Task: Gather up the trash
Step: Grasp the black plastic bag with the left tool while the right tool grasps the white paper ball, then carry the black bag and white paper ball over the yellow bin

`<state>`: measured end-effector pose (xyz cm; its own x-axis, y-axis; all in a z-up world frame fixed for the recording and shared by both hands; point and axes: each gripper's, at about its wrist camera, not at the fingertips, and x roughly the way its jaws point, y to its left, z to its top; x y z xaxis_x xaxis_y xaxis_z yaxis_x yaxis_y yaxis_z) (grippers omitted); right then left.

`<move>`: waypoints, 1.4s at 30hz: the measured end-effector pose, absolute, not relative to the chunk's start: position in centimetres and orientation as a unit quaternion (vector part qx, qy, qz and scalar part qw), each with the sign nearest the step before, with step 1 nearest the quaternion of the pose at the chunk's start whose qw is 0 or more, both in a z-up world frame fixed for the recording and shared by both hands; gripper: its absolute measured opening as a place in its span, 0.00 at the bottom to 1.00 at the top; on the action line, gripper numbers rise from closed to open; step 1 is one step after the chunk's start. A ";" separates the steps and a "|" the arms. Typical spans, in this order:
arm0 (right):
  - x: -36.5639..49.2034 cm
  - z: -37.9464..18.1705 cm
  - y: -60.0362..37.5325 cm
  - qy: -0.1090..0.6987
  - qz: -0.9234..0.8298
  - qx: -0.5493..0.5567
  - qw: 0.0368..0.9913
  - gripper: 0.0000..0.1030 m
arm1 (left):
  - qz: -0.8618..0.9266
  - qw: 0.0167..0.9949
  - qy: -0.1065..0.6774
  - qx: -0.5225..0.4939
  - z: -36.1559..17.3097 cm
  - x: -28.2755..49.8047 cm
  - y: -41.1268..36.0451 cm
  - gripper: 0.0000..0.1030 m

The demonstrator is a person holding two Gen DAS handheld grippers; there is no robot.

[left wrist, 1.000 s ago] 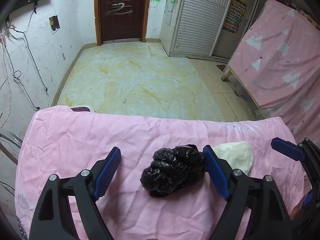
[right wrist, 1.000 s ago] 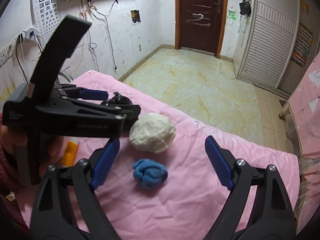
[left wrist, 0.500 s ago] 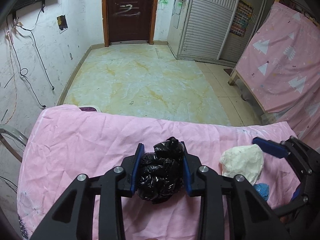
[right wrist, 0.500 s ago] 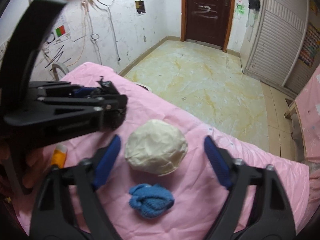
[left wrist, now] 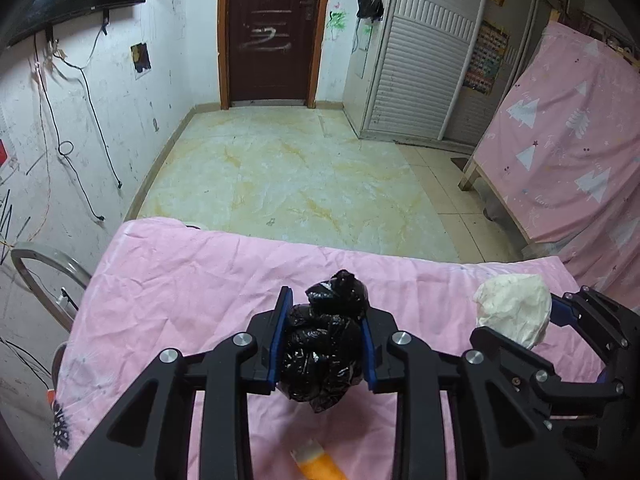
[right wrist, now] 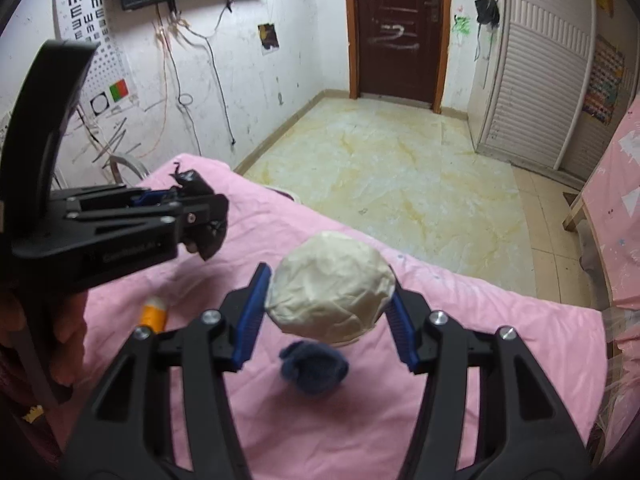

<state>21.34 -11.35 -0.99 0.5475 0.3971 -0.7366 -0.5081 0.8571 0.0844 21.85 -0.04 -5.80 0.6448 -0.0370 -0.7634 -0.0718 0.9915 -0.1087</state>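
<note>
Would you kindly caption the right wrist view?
Right claw closing on a cream paper wad above the pink sheet.

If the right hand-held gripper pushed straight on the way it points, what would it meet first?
Probably the pink sheet just past the white wad its closing jaws already pinch. The right hand-held gripper angles downward; the blue wad sits below and nearer, seemingly off that line. Depth is unclear.

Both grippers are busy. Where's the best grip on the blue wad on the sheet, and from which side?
Grip the blue wad across its middle, coming from above. It is a small, soft, rounded clump lying flat on the pink sheet, with no handle or edge. It sits just beneath the white wad in the right gripper, so that probably has to clear first.
</note>
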 end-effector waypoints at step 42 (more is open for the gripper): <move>7.7 3.1 -28.6 0.348 0.121 0.018 0.929 0.52 | -0.088 0.923 0.372 0.040 1.2 9.5 -17.1 0.20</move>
